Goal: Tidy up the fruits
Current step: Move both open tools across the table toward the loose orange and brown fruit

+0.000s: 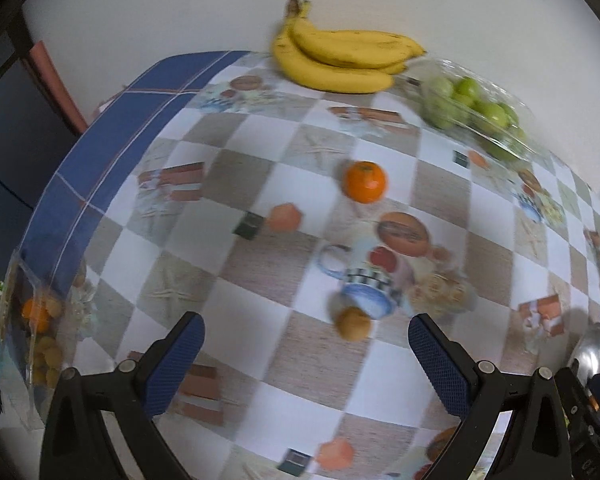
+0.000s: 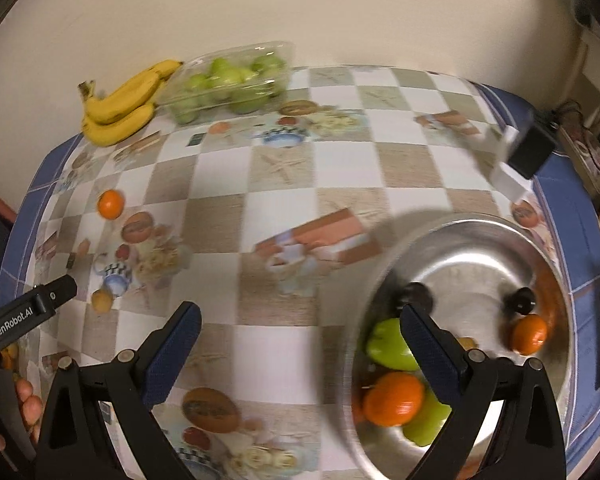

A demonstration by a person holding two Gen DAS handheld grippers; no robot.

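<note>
My left gripper [image 1: 304, 332] is open above the checked tablecloth [image 1: 228, 184], nothing between its blue pads. A small yellow-brown fruit [image 1: 353, 322] lies on the cloth just ahead, between the fingertips' lines. An orange [image 1: 365, 182] lies farther out. My right gripper [image 2: 300, 320] is open and empty; its right finger [image 2: 432, 352] hangs over a metal bowl [image 2: 480, 232]. Inside the bowl are two oranges [image 2: 394, 398], green fruits [image 2: 388, 346] and dark round fruits [image 2: 418, 296]. The right wrist view also shows the loose orange [image 2: 111, 204] and the small fruit [image 2: 102, 301].
Bananas [image 1: 340, 60] and a clear box of green apples [image 1: 472, 112] sit by the far wall. A plastic bag of small fruits [image 1: 40, 332] hangs at the table's left edge. A black adapter [image 2: 528, 150] lies at the right edge. A hand [image 2: 26, 404] shows lower left.
</note>
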